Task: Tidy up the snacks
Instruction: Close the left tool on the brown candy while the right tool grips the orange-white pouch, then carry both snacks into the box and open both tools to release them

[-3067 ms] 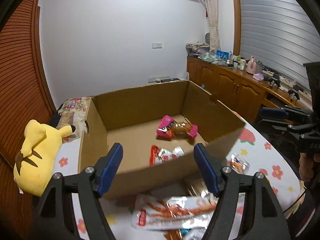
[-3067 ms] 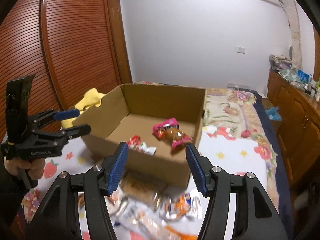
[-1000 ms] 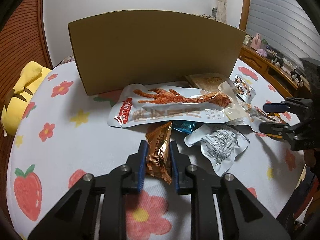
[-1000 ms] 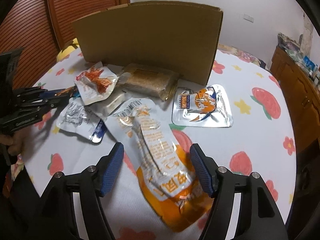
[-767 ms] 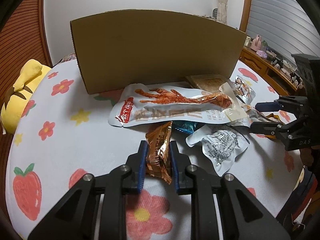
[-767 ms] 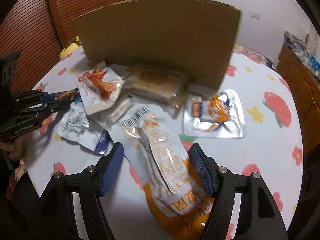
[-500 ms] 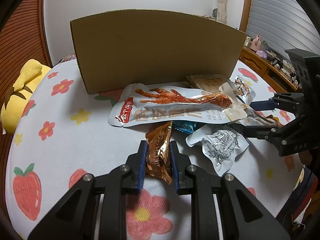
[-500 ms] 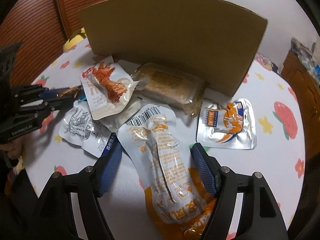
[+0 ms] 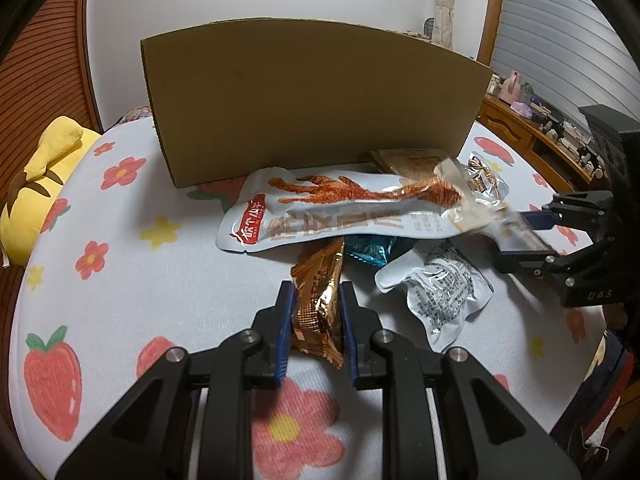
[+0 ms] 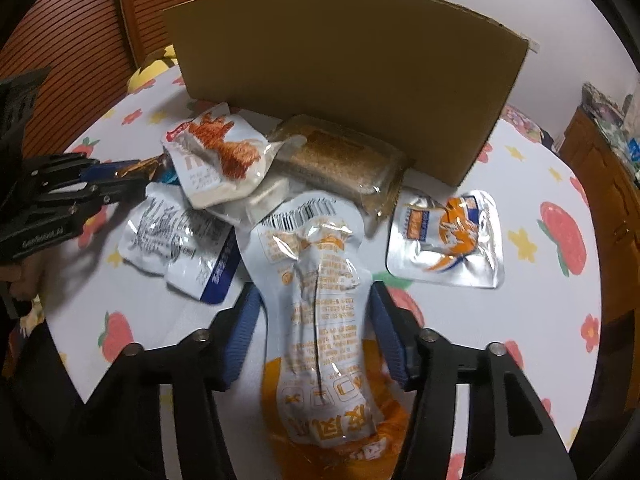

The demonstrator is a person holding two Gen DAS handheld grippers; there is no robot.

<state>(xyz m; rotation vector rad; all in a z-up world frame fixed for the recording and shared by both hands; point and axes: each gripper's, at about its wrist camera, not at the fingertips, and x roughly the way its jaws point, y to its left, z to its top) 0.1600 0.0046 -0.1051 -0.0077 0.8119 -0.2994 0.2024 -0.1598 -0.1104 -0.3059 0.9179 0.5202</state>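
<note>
The room is lit softly from above, and the light is a bit dim and yellowish. Both pictures bend like a fishbowl, with dark black corners all round. Shiny spots of glare sit on the silver snack packets (image 10: 316, 280) and on the gold wrapper (image 9: 318, 300). The cardboard box (image 9: 312, 100) looks curved. The right tool (image 9: 520, 236) is blurry in the left view. Soft dark shadows lie under the packets on the worktop (image 9: 120, 280).
</note>
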